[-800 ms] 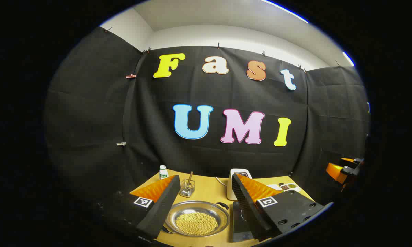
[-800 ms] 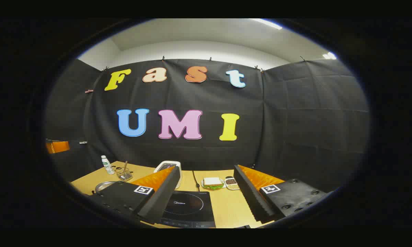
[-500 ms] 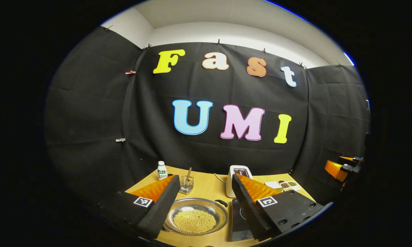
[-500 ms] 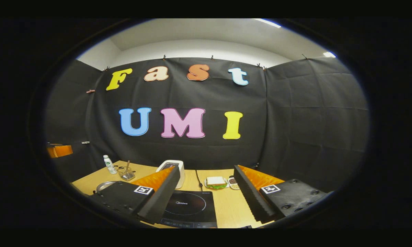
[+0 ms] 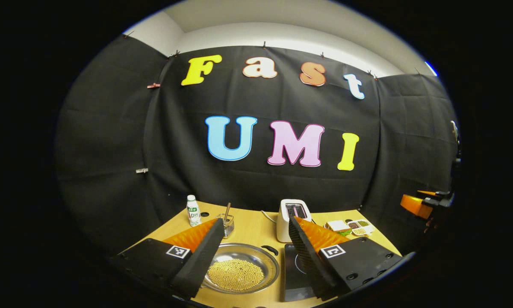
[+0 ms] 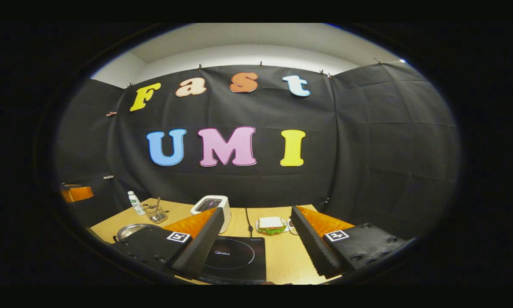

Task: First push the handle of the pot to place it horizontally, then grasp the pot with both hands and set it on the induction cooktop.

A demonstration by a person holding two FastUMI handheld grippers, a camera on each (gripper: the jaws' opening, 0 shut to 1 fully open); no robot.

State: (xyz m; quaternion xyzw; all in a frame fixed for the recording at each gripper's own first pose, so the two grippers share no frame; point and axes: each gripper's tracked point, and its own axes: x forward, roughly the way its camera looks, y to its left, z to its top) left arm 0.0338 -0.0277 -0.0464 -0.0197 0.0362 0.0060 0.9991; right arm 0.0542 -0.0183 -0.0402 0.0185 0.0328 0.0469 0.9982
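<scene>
A shallow steel pot (image 5: 243, 267) holding yellow grains sits on the wooden table (image 5: 252, 229), with a black handle (image 5: 269, 249) at its far right rim. My left gripper (image 5: 252, 252) hangs open above it, the pot showing between its fingers. The black induction cooktop (image 5: 295, 271) lies just right of the pot. In the right gripper view the cooktop (image 6: 235, 259) lies between the fingers of my open right gripper (image 6: 256, 244), and the pot's rim (image 6: 130, 231) peeks out at the left. The right gripper (image 5: 425, 205) also shows at the far right of the left gripper view.
A white toaster (image 5: 293, 218) stands behind the cooktop. A small bottle (image 5: 192, 211) and a glass holder with a stick (image 5: 226, 222) stand at the back left. A sandwich plate (image 6: 270, 224) and small dishes (image 5: 357, 226) lie at the back right.
Both views have tilted down a little and drawn nearer, so more of the table shows. The pot and cooktop have not moved. Both grippers stay open.
</scene>
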